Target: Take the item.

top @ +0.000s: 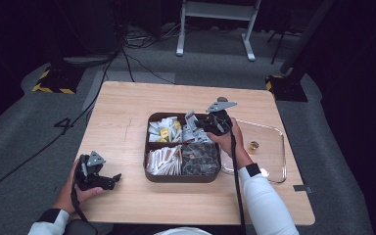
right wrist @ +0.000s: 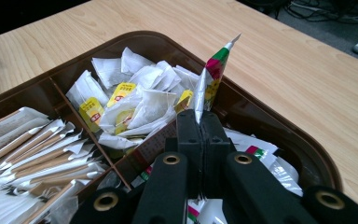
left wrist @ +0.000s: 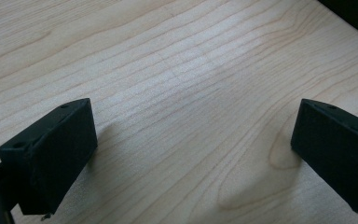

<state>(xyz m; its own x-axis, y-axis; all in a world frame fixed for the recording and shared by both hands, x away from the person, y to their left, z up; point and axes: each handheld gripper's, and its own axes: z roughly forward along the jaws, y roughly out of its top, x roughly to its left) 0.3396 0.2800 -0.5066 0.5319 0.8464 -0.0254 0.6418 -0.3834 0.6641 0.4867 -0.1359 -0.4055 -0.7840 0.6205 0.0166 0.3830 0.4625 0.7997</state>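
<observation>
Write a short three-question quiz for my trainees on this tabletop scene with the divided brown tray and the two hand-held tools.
1. True or false: the right tool is shut on a thin packet above the brown tray.
2. What lies between the jaws of the left tool?
A. a tea bag
B. nothing, just bare table
C. a wrapped stick
3. Which side of the brown tray does the clear glass dish sit on in the high view?

Key
1. True. The jaws pinch the packet's lower edge; its red and green end sticks up.
2. B. The jaws stand wide apart over wood.
3. The right side, beside the person's right hand.
</observation>
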